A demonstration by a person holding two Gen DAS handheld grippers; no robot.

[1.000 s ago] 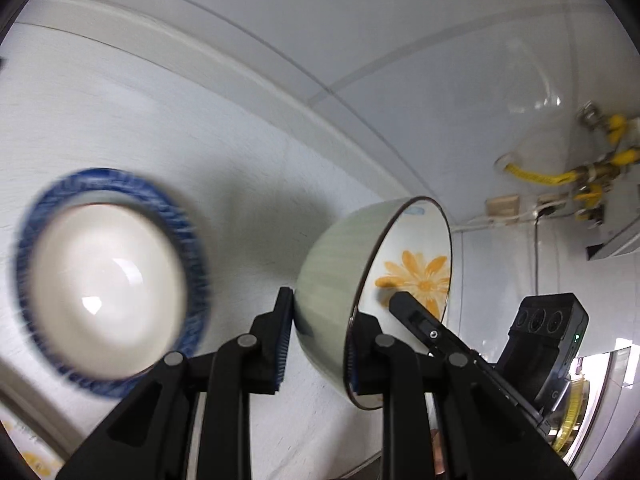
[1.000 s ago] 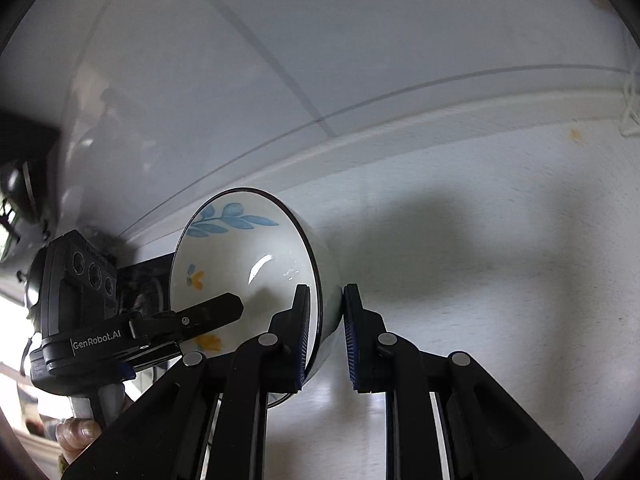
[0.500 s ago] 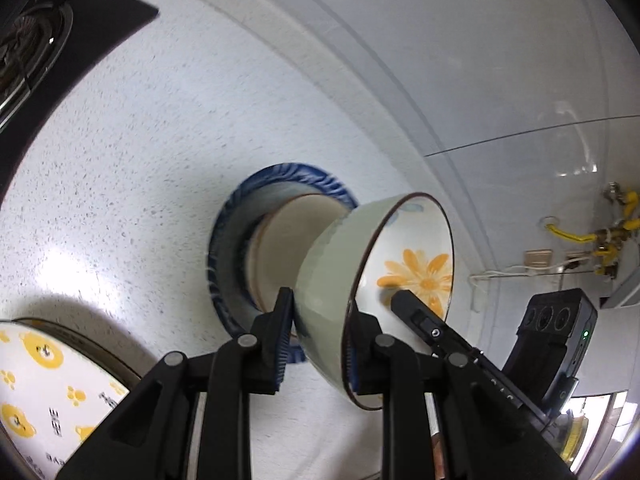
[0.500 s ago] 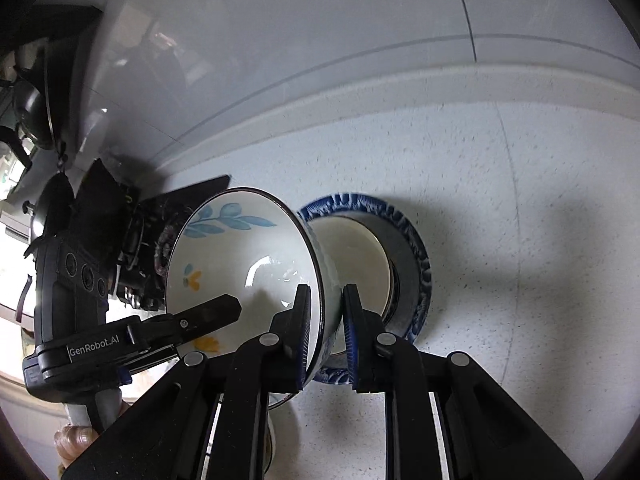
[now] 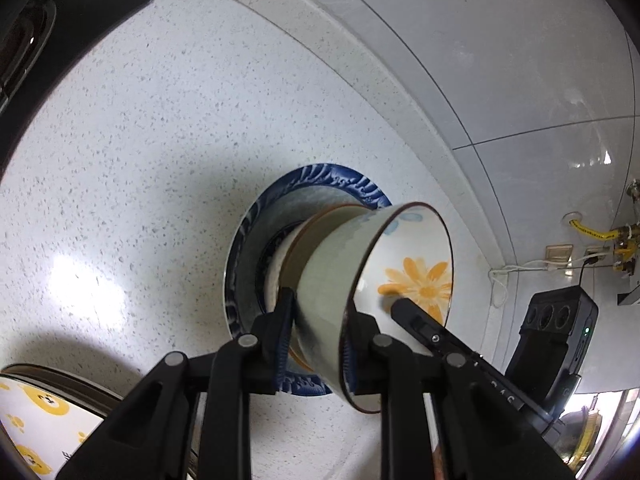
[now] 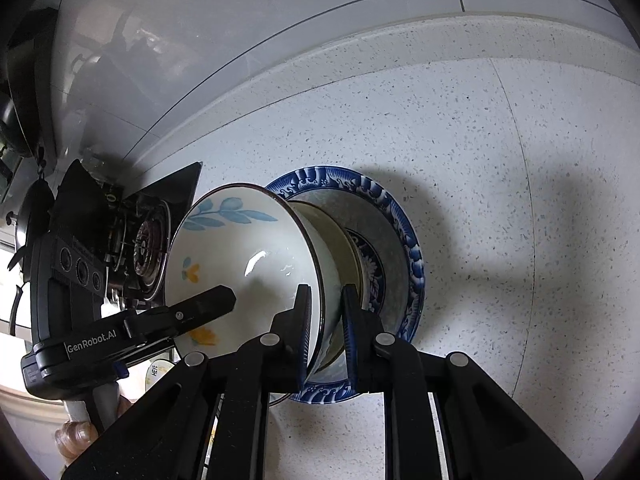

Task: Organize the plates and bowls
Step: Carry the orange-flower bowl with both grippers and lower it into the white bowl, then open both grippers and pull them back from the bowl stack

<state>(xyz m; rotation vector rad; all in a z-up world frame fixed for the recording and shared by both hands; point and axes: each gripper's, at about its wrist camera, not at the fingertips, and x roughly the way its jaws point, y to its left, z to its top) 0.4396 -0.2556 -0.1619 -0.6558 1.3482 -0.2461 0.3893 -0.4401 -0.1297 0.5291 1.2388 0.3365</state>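
A white bowl with an orange flower and blue leaves (image 5: 336,276) (image 6: 240,256) is held by both grippers on opposite sides of its rim. My left gripper (image 5: 318,340) is shut on the rim, and my right gripper (image 6: 325,320) is shut on the rim too. The bowl sits low over a brown-rimmed bowl (image 5: 308,232) (image 6: 344,248) that rests in a blue-patterned plate (image 5: 248,248) (image 6: 400,240) on the speckled white counter. I cannot tell whether the held bowl touches the one below.
A plate with yellow bear prints (image 5: 36,432) lies at the lower left of the left wrist view. A black gas stove (image 6: 144,240) (image 5: 60,12) stands to the left. The tiled wall (image 6: 280,12) runs along the counter's back edge.
Both grippers have carried the flower bowl down from in front of the wall to the stack. It now sits low over the brown-rimmed bowl in the blue plate.
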